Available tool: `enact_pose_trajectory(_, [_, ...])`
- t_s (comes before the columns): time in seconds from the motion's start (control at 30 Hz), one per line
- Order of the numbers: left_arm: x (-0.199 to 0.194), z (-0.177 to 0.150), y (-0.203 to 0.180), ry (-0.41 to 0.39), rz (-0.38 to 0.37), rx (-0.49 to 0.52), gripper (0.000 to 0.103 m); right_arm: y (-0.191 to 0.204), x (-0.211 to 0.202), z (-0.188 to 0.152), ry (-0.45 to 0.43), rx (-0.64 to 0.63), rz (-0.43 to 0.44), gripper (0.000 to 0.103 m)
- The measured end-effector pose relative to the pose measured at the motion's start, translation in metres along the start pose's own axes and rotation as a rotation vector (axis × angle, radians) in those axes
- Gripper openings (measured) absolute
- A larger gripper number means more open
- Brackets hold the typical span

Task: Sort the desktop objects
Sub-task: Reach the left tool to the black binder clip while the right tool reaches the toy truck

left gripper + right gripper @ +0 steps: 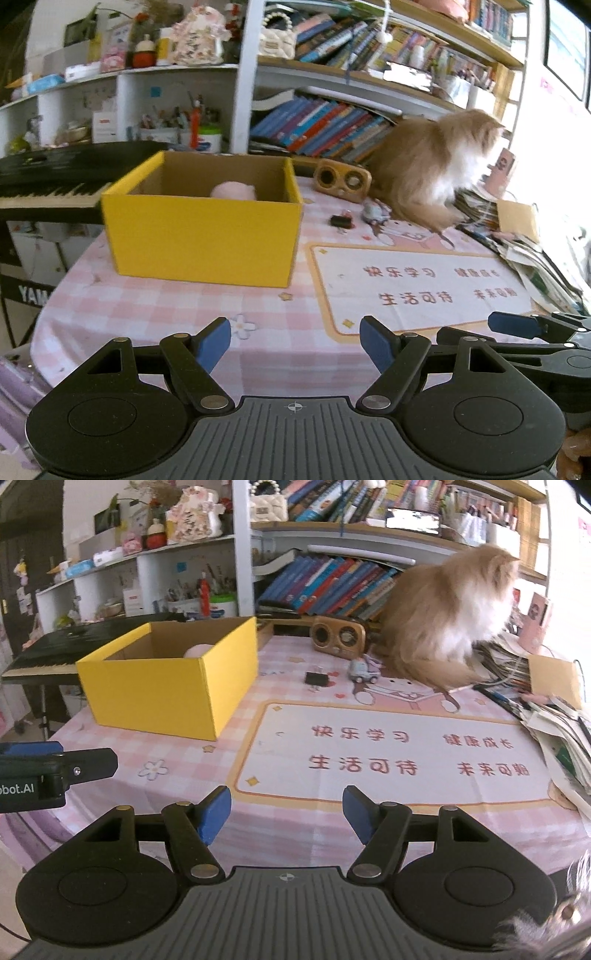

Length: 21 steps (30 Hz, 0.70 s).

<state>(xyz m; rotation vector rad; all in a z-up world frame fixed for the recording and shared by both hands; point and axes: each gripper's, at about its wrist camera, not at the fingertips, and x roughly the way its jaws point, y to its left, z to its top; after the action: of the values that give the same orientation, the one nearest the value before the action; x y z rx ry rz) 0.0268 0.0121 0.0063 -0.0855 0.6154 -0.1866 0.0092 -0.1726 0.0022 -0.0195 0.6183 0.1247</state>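
Looking along our left gripper (295, 341), we see its 2 blue-padded fingers spread wide above the pink checked tablecloth (155, 306) with nothing between them. Our right gripper (287, 814) hangs the same way, jaws wide and empty, over the near edge of the white panel with red Chinese characters (399, 753) printed on the cloth. Each gripper shows at the edge of the other's view, so the 2 sit side by side, near one another.

We find the yellow cardboard box (201, 240) standing open on the left part of the table, its plain brown inside showing. A pale pink soft object (233, 191) lies inside it, toward the back wall; we cannot tell what it is.

Beyond the box, on the far part of the cloth, we see a small black object (316, 679) lying flat, and just to its right a little toy vehicle in pale blue and lilac (364, 669). Behind those 2 stands a wooden retro-style radio (339, 635) with 2 round faces, upright.

A fluffy ginger and white cat (448, 616) sits just right of the radio, facing away toward a messy stack of papers and magazines (554, 716) along the right edge. A black keyboard (48, 177) stands to the left of the table, and crowded bookshelves (332, 579) fill the background.
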Motion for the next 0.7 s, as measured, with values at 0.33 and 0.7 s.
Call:
enact_pose_trajectory(0.33, [0.024,0.009,-0.032,0.025,-0.09,0.054,0.079,-0.033,-0.002,-0.002,0.012,0.055,-0.086,0.066])
enact_pose_trajectory(0.7, [0.051,0.018,-0.06,0.051,-0.148,0.09,0.079,-0.064,0.006,0.002,0.028,0.093,-0.141,0.066])
